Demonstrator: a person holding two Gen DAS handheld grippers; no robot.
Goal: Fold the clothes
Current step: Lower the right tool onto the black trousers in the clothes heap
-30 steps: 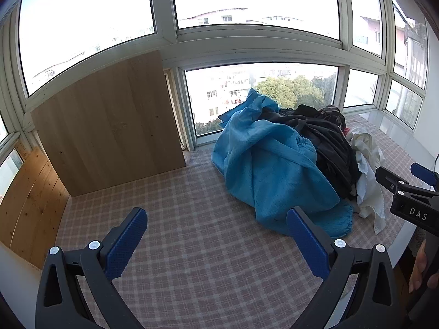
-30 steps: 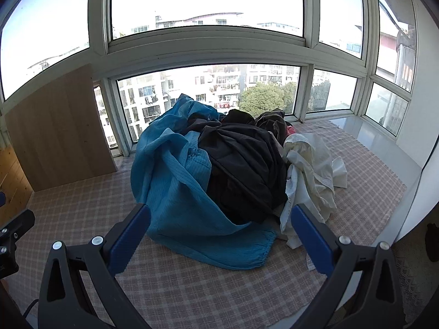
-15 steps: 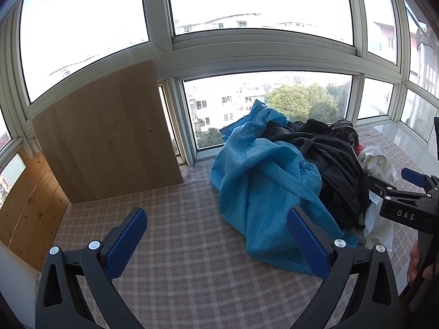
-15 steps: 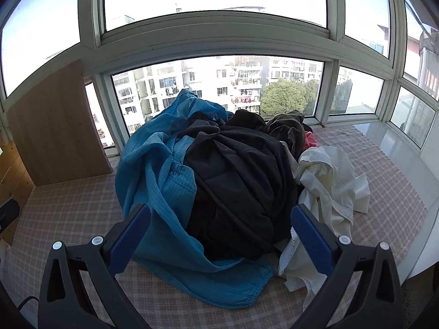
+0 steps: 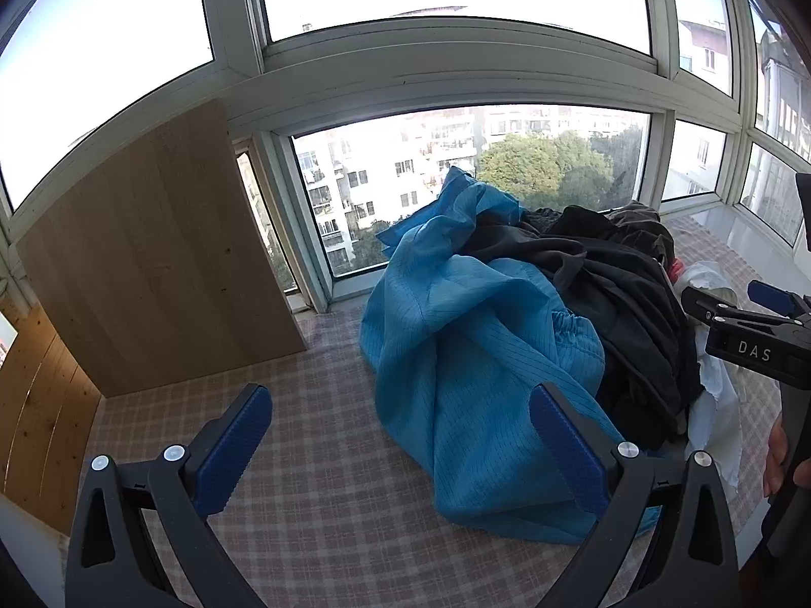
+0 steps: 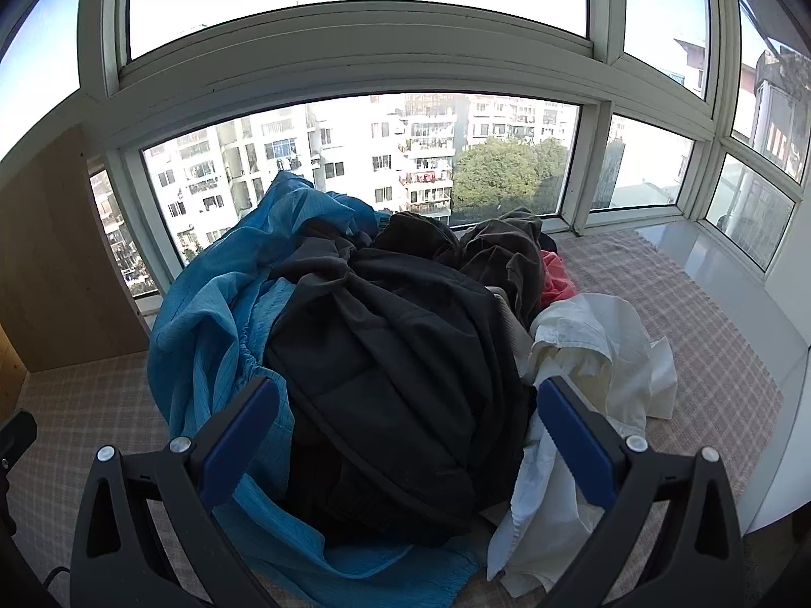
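The clothes sat in one heap (image 6: 385, 354) on the checked cloth (image 5: 314, 481) by the window (image 6: 355, 152), none of them lying flat or folded where I could see. A blue garment (image 5: 471, 365) sprawled down the heap's left side, a black one (image 6: 395, 370) was bunched on top in the middle, a white one (image 6: 598, 354) trailed off to the right, and a scrap of red (image 6: 555, 276) poked out at the far side. I held my right claw (image 6: 405, 435) released, fingers spread wide just before the near face of the black garment, gripping nothing; I judged that spread suited a bulky fold of fabric. My left claw (image 5: 400, 451) was likewise released and empty, low over bare cloth with its right finger before the blue hem (that flat stretch to the left looked the likeliest place to spread a piece). A wooden board (image 5: 152, 263) leaned against the window at the far left, well apart from the heap.
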